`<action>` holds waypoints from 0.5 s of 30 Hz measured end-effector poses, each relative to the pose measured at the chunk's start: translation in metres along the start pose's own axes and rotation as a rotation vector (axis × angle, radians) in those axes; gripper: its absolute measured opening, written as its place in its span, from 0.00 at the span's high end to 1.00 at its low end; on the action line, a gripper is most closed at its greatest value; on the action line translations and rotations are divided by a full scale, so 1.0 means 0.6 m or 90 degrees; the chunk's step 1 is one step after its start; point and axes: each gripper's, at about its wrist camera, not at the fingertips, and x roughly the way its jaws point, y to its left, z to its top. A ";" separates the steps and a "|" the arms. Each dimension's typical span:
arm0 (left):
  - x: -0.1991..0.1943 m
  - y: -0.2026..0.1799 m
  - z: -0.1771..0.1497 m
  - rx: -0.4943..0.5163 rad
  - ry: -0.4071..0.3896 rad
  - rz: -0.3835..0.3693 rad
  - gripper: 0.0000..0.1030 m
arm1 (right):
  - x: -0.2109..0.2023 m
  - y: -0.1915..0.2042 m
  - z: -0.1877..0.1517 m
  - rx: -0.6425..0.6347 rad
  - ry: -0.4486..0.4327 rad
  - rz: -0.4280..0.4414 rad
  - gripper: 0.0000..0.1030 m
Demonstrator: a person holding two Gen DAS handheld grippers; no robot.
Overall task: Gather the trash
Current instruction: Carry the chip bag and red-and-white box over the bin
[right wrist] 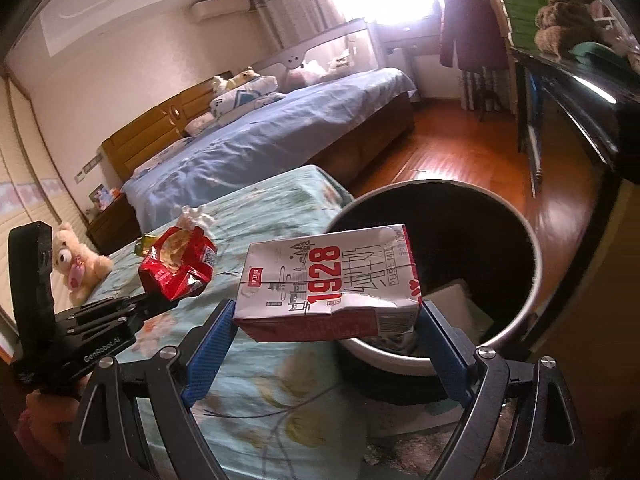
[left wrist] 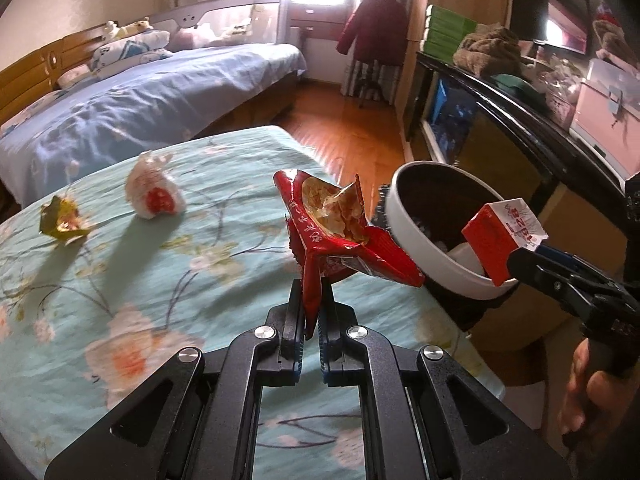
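Note:
My left gripper [left wrist: 312, 292] is shut on a torn red snack bag [left wrist: 340, 228] and holds it above the floral table's right edge, beside the bin. It also shows in the right wrist view [right wrist: 176, 264]. My right gripper [right wrist: 326, 312] is shut on a red and white milk carton [right wrist: 332, 280], held sideways over the near rim of the white bin [right wrist: 532, 240]. The carton [left wrist: 500, 236] shows over the bin [left wrist: 404, 220] in the left wrist view. A crumpled white wrapper [left wrist: 154, 192] and a yellow-green wrapper [left wrist: 60, 220] lie on the table.
The table wears a teal floral cloth [left wrist: 120, 280]. A blue bed [left wrist: 140, 96] stands behind it, wooden floor [left wrist: 352, 128] between. A dark cabinet [left wrist: 500, 120] with boxes runs along the right. A teddy bear [right wrist: 76, 264] sits at the left. The bin holds some trash.

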 end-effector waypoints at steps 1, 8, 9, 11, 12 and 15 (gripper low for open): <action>0.002 -0.006 0.002 0.004 0.000 -0.003 0.95 | -0.001 -0.006 0.000 0.002 0.000 -0.005 0.13; 0.017 -0.043 0.017 0.032 0.003 -0.021 0.95 | -0.005 -0.034 -0.001 0.017 0.002 -0.027 0.13; 0.020 -0.049 0.020 0.035 0.004 -0.022 0.95 | -0.005 -0.037 0.000 0.019 0.002 -0.029 0.13; 0.026 -0.060 0.023 0.042 0.007 -0.029 0.95 | -0.006 -0.046 0.001 0.022 0.003 -0.034 0.13; 0.029 -0.064 0.025 0.045 0.008 -0.031 0.95 | -0.005 -0.048 0.002 0.024 0.003 -0.035 0.13; 0.036 -0.077 0.029 0.056 0.013 -0.037 0.95 | -0.003 -0.057 0.004 0.026 0.005 -0.040 0.13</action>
